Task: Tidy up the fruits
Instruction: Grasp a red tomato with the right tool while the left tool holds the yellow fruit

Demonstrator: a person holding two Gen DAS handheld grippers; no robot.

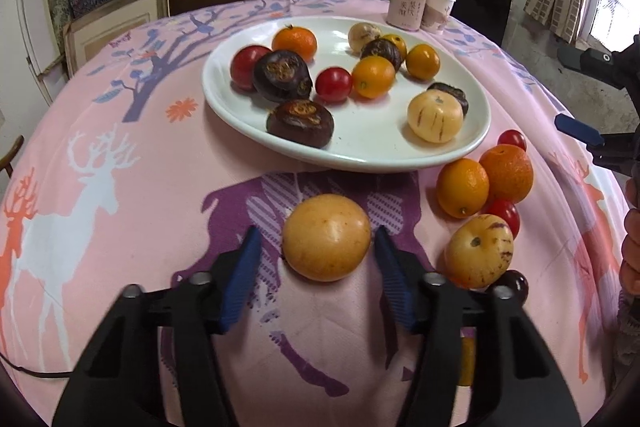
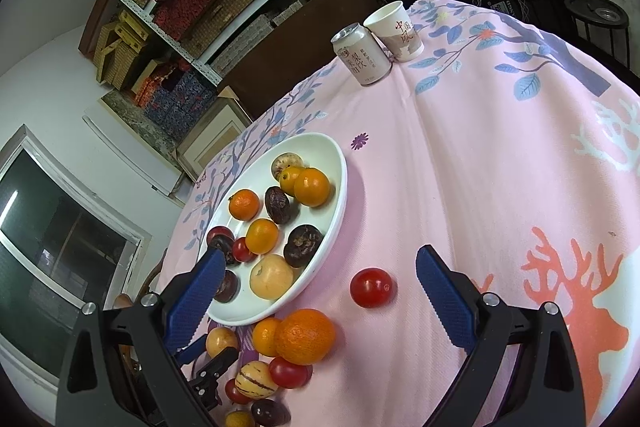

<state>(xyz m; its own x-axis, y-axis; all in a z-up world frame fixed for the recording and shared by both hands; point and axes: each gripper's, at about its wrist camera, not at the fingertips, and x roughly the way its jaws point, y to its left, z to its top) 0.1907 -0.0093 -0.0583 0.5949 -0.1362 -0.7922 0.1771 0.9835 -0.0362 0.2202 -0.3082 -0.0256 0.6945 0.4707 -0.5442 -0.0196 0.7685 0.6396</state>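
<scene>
Fruits: partly gathered on white plate point(image 1: 472, 143), partly loose on cloth-covered surface point(image 1: 120, 227) to the right of left claw point(image 1: 318, 239).
Yellow round fruit point(image 1: 326, 237): lying on surface straight between the blue pads point(image 1: 244, 275) of left claw, plate just beyond it; evidently the piece chosen for pickup.
Left claw: narrowed about yellow round fruit, right pad at or nearly at the skin, left pad a sliver off; no firm pinch visible, fruit resting on the cloth, not lifted.
Tilt: left claw angled down from above, probably to let the pads meet the widest part of the fruit.
Loose cluster: orange point(image 1: 506, 173), kumquat point(image 1: 462, 187), striped pepino melon point(image 1: 478, 251), cherry tomatoes, packed touching, right of left claw; likely left for later.
Right claw point(image 2: 316, 283): wide, holding nothing, hanging over plate rim and a lone cherry tomato point(image 2: 372, 287); probably waiting clear of left claw's reach.
Risk: round smooth fruit, apt to roll out of an off-centre squeeze.
</scene>
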